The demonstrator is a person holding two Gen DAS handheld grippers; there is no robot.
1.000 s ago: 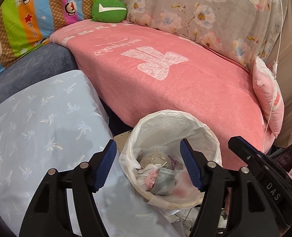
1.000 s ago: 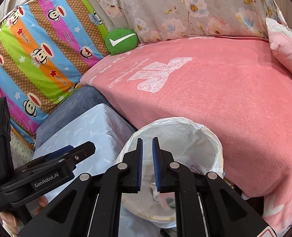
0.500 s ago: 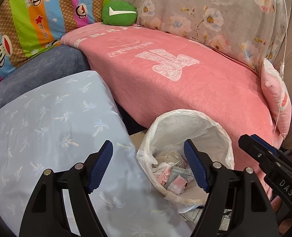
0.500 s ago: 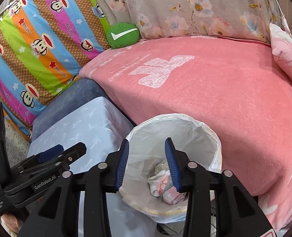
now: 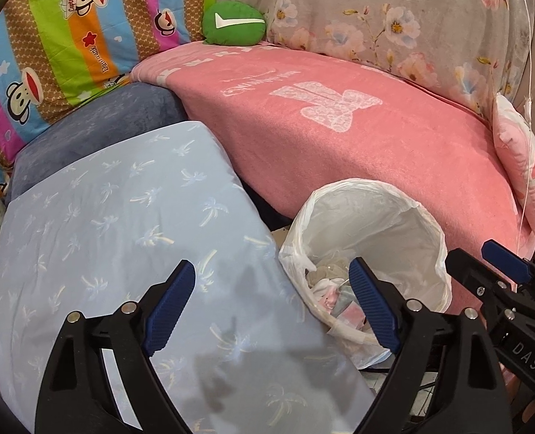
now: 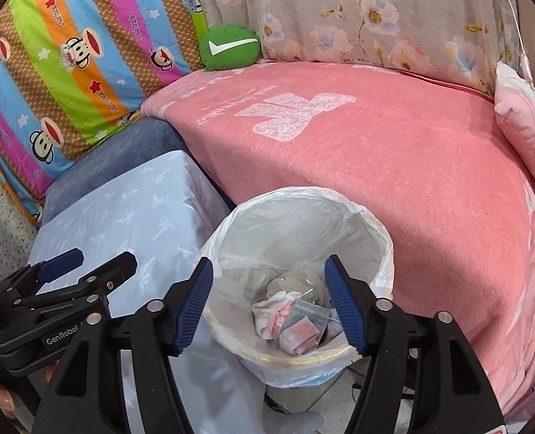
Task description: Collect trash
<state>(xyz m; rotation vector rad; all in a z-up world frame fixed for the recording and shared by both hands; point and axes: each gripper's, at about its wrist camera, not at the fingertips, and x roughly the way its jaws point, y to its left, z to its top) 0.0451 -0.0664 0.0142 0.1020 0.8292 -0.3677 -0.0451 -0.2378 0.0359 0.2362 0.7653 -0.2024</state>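
A waste bin lined with a white plastic bag (image 6: pixel 300 217) stands between a light blue patterned cushion and a pink-covered sofa; it also shows in the left wrist view (image 5: pixel 368 217). Crumpled pink, white and grey trash (image 6: pixel 289 322) lies in its bottom, also seen in the left wrist view (image 5: pixel 332 296). My right gripper (image 6: pixel 269 307) is open and empty, above the bin's mouth. My left gripper (image 5: pixel 273 307) is open and empty, over the cushion's edge and the bin's left rim. Each gripper shows in the other's view: the right (image 5: pixel 499 271), the left (image 6: pixel 86 264).
The light blue cushion (image 5: pixel 115 224) lies left of the bin over a dark blue seat (image 5: pixel 97 126). A pink blanket (image 6: pixel 376 152) covers the sofa. A green round pillow (image 6: pixel 229 47), a striped monkey-print cover (image 6: pixel 68 58), a floral cover (image 6: pixel 358 18) and a pink pillow (image 6: pixel 524 123) surround it.
My right gripper has gone from shut to wide open above the bin, and more trash now lies in the bin. My left gripper stayed open and drew back to the left.
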